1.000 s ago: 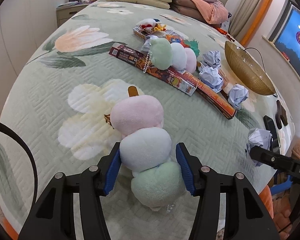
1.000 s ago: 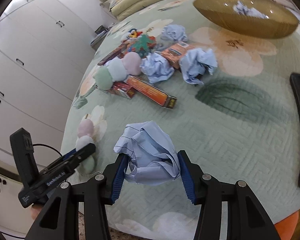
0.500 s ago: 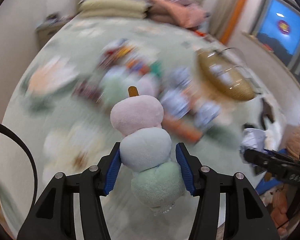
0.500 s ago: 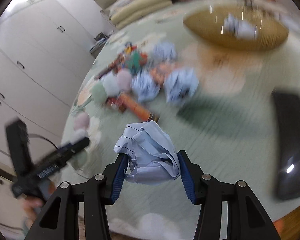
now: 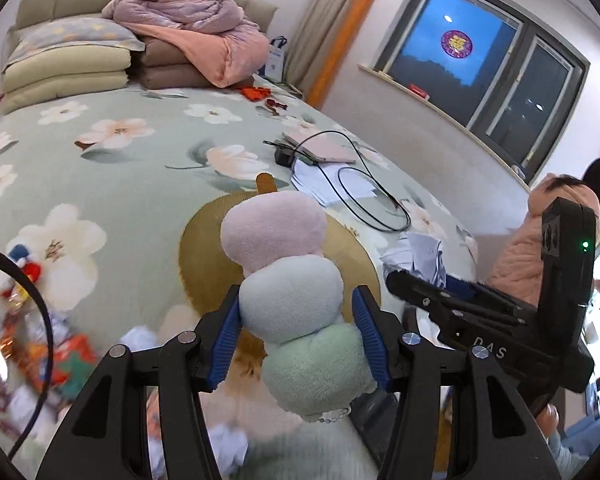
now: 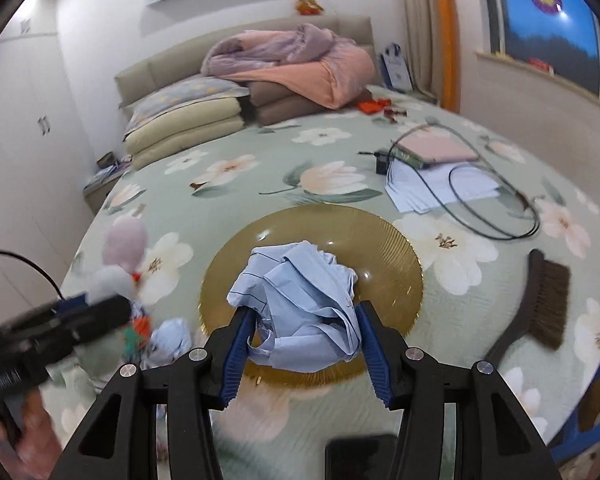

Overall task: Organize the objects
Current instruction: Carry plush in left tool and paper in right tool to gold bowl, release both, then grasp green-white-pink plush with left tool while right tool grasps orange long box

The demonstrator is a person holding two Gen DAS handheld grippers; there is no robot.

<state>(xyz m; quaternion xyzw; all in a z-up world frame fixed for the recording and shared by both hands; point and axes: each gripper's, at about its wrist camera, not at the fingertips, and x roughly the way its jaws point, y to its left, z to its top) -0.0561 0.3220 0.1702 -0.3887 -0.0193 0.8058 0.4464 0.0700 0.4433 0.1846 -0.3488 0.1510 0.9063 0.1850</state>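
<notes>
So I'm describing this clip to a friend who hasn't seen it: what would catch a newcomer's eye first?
First, the pastel plush dumpling skewer, pink, blue and green balls, gripped in the left claw above the floral bed. Next, the crumpled blue paper clamped in the right claw, right over the gold ribbed plate lying on the bedspread. Behind, a pink quilt is heaped on folded bedding at the headboard.

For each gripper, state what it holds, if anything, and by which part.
The left gripper holds the plush dango skewer by its middle, pale blue ball. The right gripper holds a crumpled blue paper ball by its lower sides.
</notes>
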